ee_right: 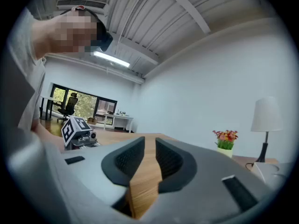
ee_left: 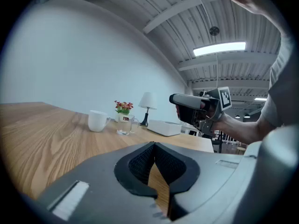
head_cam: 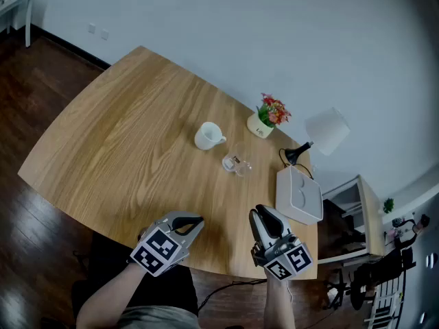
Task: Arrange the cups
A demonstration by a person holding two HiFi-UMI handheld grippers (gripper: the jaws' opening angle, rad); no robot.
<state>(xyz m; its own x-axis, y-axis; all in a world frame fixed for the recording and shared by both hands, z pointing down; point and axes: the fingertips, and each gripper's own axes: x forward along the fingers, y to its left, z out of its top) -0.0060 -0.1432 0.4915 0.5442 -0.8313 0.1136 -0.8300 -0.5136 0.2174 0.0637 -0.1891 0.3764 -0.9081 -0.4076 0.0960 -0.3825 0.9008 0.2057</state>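
A white mug (head_cam: 208, 136) lies near the middle of the wooden table (head_cam: 130, 136), and a clear glass cup (head_cam: 237, 164) stands just right of it. The left gripper view shows the mug (ee_left: 97, 121) and the glass cup (ee_left: 124, 124) side by side, far ahead. My left gripper (head_cam: 197, 222) hovers over the table's near edge, jaws shut on nothing (ee_left: 154, 146). My right gripper (head_cam: 263, 213) is beside it, jaws a narrow gap apart with only the tabletop showing between them (ee_right: 149, 141). Both grippers are well short of the cups.
A small pot of red flowers (head_cam: 264, 122) stands behind the cups. A white table lamp (head_cam: 322, 132) and a white box (head_cam: 299, 196) sit at the table's right end. Dark floor surrounds the table, and a side cabinet (head_cam: 353, 211) is at the right.
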